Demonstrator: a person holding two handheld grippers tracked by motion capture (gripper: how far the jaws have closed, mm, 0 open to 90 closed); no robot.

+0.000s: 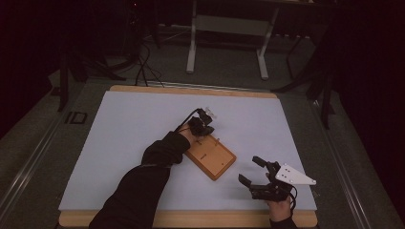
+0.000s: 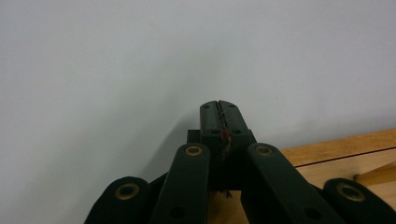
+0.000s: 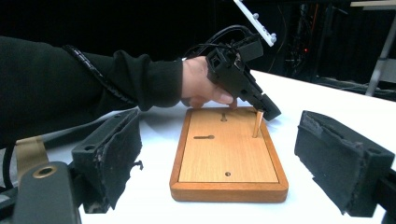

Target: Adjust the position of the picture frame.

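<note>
Dim high view with black surroundings; gripper views brighter, evenly lit, near jaws soft, shadows faint.

A flat rectangular wooden board (image 1: 211, 156) with a raised rim lies slanted near the middle of a pale grey-blue table mat (image 1: 124, 133). The left gripper (image 1: 204, 123), black and held by a hand in a black sleeve (image 1: 143, 186), sits at the board's far end, with a cable arching over it; its jaws are too small to read here. The right gripper (image 1: 250, 171), black with a grey three-cornered plate on top, rests on the mat just right of the board's near corner, jaws spread apart with nothing between them.
</note>
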